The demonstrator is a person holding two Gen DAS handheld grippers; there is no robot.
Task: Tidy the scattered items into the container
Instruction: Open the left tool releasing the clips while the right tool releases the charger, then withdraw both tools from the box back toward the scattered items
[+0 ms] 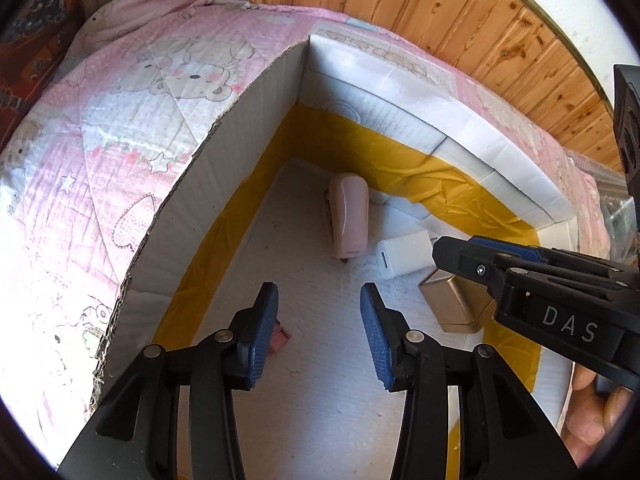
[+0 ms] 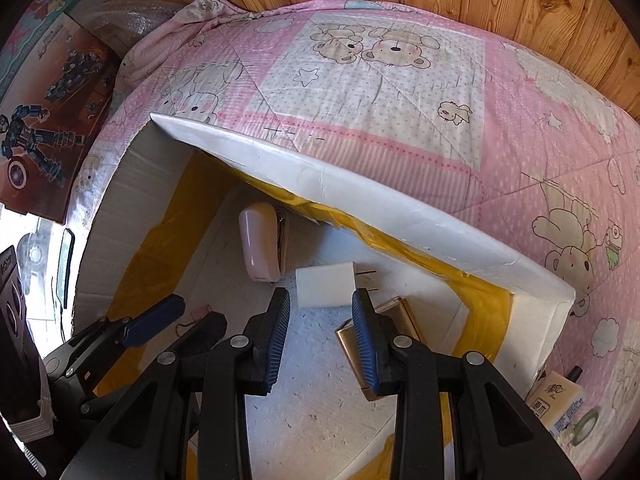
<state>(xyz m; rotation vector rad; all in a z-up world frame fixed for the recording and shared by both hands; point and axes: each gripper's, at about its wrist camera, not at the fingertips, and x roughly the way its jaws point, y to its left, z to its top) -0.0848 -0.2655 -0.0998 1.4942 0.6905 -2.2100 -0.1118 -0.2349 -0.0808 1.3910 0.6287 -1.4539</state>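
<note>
Both grippers, left [image 1: 319, 312] and right [image 2: 321, 316], hang apart and empty inside the box [image 2: 360, 196]. The stapler [image 2: 259, 240], charger [image 2: 325, 284] and gold case [image 1: 456, 304] lie on its floor. Lift straight up, avoiding the walls.

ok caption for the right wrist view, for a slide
Right hand-held gripper open inside the white box, above a white charger, pink stapler and gold case.
</note>
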